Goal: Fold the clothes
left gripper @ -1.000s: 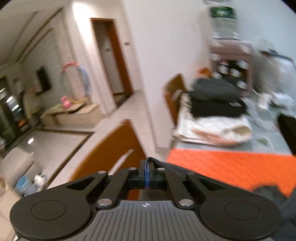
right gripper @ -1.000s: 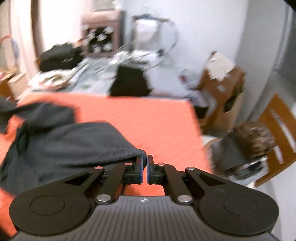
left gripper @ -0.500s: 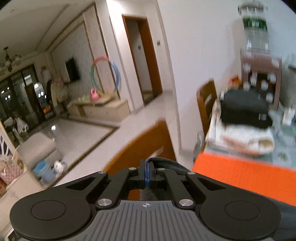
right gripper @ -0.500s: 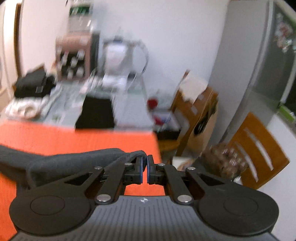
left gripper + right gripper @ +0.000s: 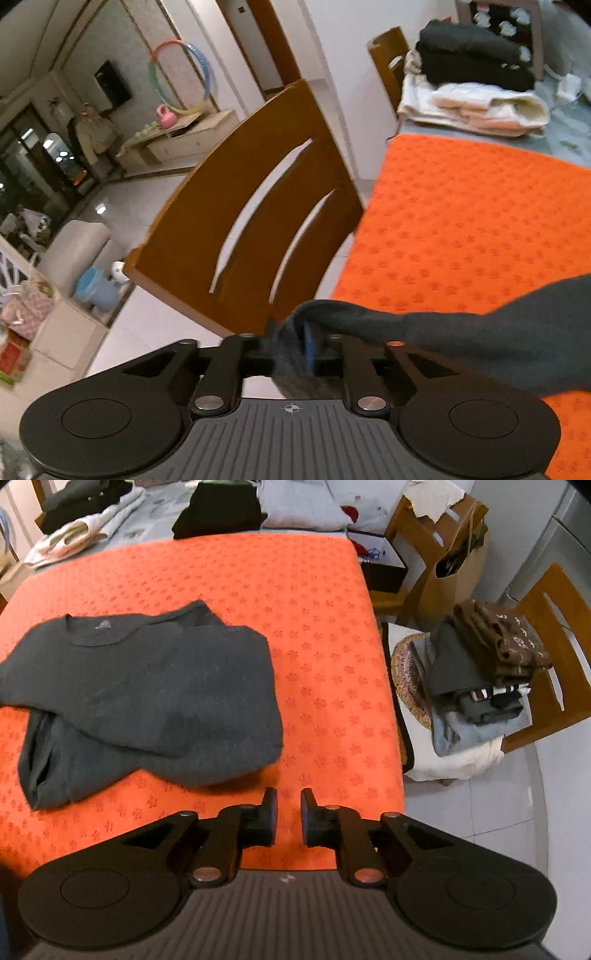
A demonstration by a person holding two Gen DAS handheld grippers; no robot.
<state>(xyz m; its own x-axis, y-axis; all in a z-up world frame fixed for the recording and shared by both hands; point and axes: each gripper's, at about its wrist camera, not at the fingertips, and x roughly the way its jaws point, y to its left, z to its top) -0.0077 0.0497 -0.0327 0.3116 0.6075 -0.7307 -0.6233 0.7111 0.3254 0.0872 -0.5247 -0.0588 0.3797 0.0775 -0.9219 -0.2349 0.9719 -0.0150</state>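
A dark grey long-sleeved top [image 5: 147,686] lies spread on the orange mat [image 5: 314,609], collar toward the far side and its lower part doubled over. My right gripper [image 5: 289,805] hovers open just in front of the top's near hem, with nothing between its fingers. In the left wrist view, a corner of the same grey top [image 5: 461,343] drapes across my left gripper [image 5: 291,332] at the mat's [image 5: 461,221] left edge. Its fingers stand apart, with the blurred cloth still lying in the gap against the blue pad [image 5: 308,349].
A wooden chair [image 5: 251,221] stands close against the mat's left side. Folded black and cream clothes [image 5: 476,74] are stacked at the far end. Right of the table, a chair carries a pile of folded clothes [image 5: 487,672]; a paper bag [image 5: 458,565] sits behind it.
Both grippers came down from a raised hold to the mat. The right one let go of the grey top and opened. The left fingers parted, and the top now lies flat.
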